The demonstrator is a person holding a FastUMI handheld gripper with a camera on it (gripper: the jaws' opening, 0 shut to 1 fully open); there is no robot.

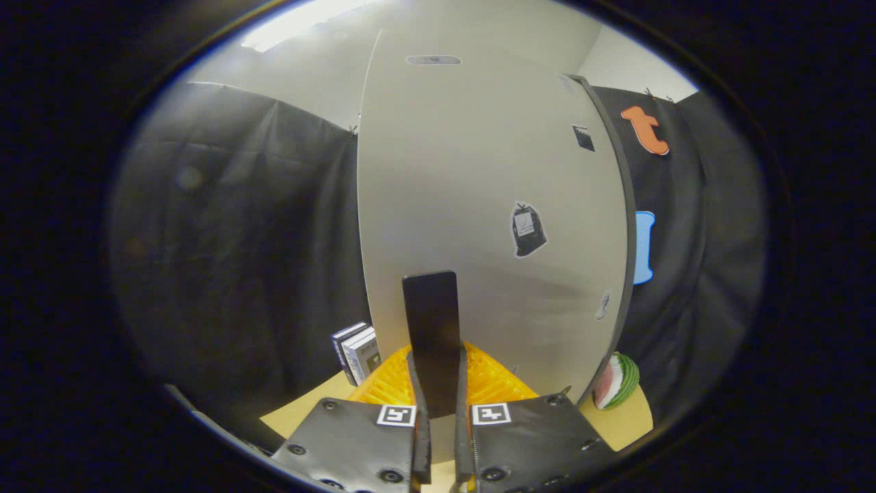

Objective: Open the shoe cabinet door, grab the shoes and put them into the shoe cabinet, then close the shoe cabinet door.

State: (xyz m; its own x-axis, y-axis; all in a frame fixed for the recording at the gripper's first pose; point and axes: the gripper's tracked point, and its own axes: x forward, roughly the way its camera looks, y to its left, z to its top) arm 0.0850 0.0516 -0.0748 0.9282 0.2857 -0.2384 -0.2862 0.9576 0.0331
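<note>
The fingers (438, 411) are clamped on a dark flat handle (431, 335) that rises between them toward 12 o'clock and stands against the pale grey shoe cabinet door (479, 192), which looms directly ahead with a dark edge down its 3 o'clock side and a few small stickers (527, 229) on its face. An orange ribbed object (489, 383) sits just beyond the fingertips at the door's foot, small boxes (358, 352) stand upright on the tan tabletop (616, 421) at about 10 o'clock from the fingers, and a watermelon-slice toy (616, 381) lies at about 3 o'clock, near the door's lower corner.
</note>
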